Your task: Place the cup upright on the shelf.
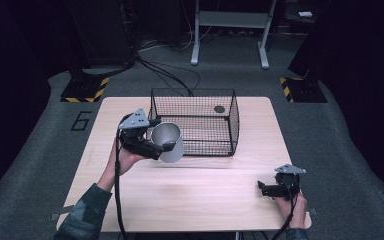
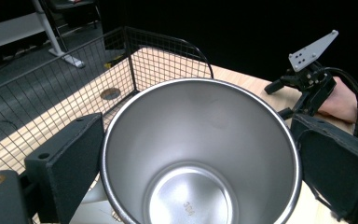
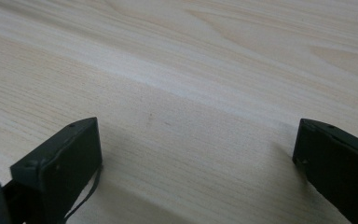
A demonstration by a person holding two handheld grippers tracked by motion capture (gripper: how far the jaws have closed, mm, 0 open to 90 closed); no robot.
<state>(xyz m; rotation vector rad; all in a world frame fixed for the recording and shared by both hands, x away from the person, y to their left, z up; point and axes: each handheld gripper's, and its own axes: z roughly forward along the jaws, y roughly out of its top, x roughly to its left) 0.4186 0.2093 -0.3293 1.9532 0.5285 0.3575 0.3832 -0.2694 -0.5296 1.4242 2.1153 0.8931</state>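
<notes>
Table of pale wood [image 1: 190, 200] spreads under everything I am doing, a broad rectangular top with rounded corners. Toward its far side stands the black wire-mesh basket [image 1: 215, 107], open at the top, with the bare wood showing through its grid floor. Just beside the basket's near left corner I hold the shiny cone-shaped steel cup [image 1: 168, 141], lifted off the table and tipped so that its open mouth faces back toward me. In my left gripper view the cup [image 2: 200, 154] sits between the two black jaws, its rim touching both pads, and its round bottom is visible deep inside. So my left gripper [image 1: 156, 146] is clamped on the cup's sides, with the mesh wall close behind it. My right gripper [image 1: 266, 189] rests low near the table's near right corner, well apart from the cup and basket. Its jaws stand spread wide with only bare wood grain between them, gripping nothing.
</notes>
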